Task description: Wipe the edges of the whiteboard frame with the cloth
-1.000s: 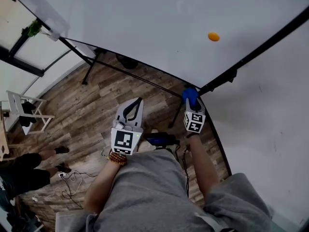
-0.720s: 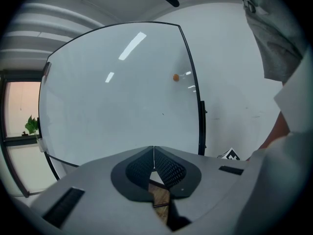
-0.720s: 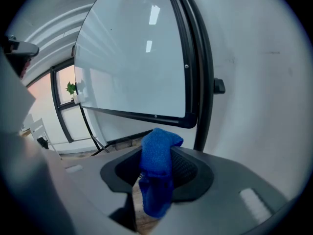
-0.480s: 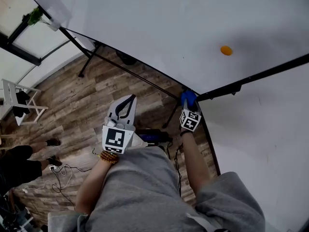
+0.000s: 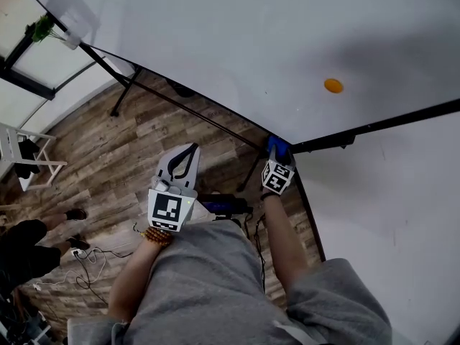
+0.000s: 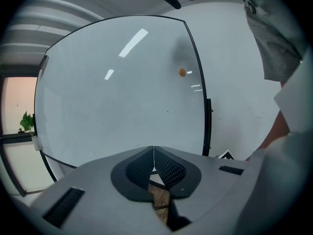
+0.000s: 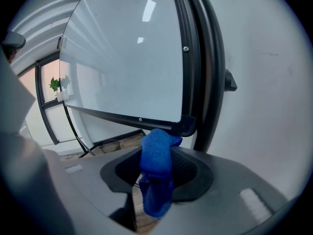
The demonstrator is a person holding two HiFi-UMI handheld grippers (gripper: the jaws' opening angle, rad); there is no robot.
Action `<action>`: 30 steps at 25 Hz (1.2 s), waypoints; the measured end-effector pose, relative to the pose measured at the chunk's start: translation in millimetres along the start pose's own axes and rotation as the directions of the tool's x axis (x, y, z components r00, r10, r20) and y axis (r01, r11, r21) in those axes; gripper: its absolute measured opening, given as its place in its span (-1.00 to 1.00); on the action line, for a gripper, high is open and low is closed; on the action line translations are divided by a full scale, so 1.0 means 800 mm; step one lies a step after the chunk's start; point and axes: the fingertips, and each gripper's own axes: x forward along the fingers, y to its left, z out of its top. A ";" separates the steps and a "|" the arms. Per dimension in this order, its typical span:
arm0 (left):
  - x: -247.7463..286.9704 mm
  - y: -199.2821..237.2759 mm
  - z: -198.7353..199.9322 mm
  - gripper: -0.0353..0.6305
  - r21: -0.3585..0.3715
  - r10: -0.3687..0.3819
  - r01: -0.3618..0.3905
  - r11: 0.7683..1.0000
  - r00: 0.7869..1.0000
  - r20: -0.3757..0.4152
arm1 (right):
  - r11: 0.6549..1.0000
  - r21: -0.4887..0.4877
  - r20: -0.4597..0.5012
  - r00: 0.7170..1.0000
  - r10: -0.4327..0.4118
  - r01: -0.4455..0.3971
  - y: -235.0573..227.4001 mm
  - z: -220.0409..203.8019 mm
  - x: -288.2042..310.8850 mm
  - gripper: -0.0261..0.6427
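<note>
1. Your right gripper (image 5: 277, 157) has its jaws clamped on the blue cloth (image 7: 156, 173), right at the whiteboard frame's (image 7: 194, 72) lower corner.
2. Your left gripper (image 6: 153, 153) idles, jaws together and empty.
3. Wiped edges can't be told; treat most as remaining.

The cloth (image 7: 156, 165) is blue and bunched into a thick drooping fold. Its top is just at the lower corner of the whiteboard frame (image 7: 193, 58), a narrow black border around the white board.

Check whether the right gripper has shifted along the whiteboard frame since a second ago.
No clear shift: the right gripper keeps its blue cloth at the bottom corner of the whiteboard frame.
</note>
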 end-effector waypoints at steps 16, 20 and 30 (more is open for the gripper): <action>0.018 -0.008 0.003 -0.86 -0.010 -0.027 0.027 1.000 1.000 -0.001 | 0.992 0.113 -0.019 0.998 -0.058 0.060 -0.016 0.001 0.003 -0.44; 0.018 -0.003 0.006 -0.86 -0.003 -0.026 0.026 1.000 1.000 0.010 | 0.990 0.133 -0.022 0.998 -0.052 0.054 -0.007 0.008 0.003 -0.44; 0.017 0.011 0.002 -0.86 -0.006 -0.021 0.021 1.000 1.000 0.008 | 0.981 0.193 0.002 1.000 -0.015 0.014 0.005 0.012 0.004 -0.44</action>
